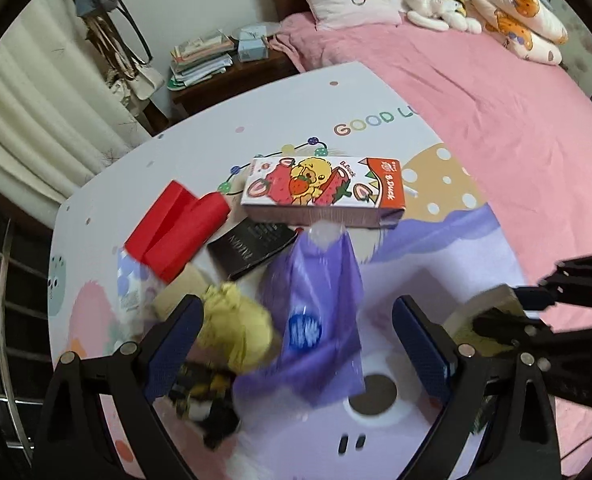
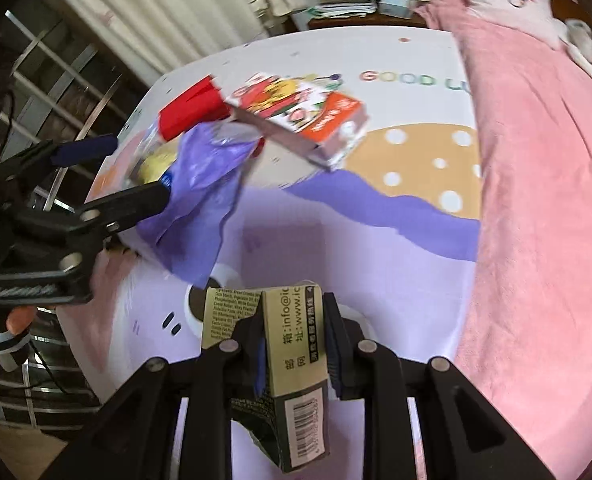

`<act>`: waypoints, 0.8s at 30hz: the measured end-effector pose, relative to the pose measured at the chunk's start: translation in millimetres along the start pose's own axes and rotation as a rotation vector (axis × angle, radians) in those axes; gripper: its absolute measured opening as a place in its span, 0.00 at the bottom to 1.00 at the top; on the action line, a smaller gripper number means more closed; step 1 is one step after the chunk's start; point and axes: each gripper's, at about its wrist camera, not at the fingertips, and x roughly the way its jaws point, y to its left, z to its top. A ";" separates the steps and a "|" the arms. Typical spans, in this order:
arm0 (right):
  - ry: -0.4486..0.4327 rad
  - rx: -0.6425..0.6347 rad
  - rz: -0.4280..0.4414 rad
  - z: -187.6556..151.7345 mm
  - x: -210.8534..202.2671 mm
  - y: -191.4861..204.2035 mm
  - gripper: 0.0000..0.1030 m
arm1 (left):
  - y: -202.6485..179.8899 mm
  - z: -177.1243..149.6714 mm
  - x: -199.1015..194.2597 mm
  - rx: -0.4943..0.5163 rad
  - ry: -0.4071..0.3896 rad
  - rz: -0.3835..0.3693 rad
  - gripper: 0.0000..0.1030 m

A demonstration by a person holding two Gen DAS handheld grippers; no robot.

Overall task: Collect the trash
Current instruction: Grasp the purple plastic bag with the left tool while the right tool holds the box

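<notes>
Right wrist view: right gripper (image 2: 294, 354) clamped on olive carton (image 2: 296, 344) at 6 o'clock. Left gripper (image 1: 296, 326) jaws spread around purple bag (image 1: 320, 312). Still on table (image 1: 436, 248): B.Duck box (image 1: 320, 190) 12 o'clock, red paper (image 1: 176, 228) 10 o'clock, yellow wad (image 1: 236, 328). Early stage, most uncollected.

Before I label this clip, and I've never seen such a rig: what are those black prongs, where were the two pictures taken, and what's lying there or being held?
Those prongs are hand-held tongs, one per hand, each carrying a camera looking along its fingers. In the left view, the left tongs stand open over a purple plastic bag. In the right view, the right tongs are shut on a beige carton. On the cartoon-printed table lie a strawberry duck box, red folded paper, a black booklet and a yellow crumpled wad.
</notes>
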 end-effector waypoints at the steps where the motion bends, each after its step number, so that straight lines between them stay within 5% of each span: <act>1: -0.003 0.010 0.004 -0.7 -2.2 -3.5 0.22 | -0.8 4.9 7.3 0.002 0.014 0.002 0.91; 9: -0.011 0.053 0.023 -5.8 -0.3 -11.1 0.22 | -6.8 16.8 52.6 -0.012 0.131 -0.010 0.72; 13: -0.020 0.063 0.032 -9.4 -1.7 -10.0 0.22 | -9.2 11.0 61.4 -0.026 0.172 -0.042 0.35; 24: -0.078 0.086 0.041 -19.4 -22.9 7.7 0.22 | -0.4 -20.1 -9.2 -0.069 0.038 -0.115 0.29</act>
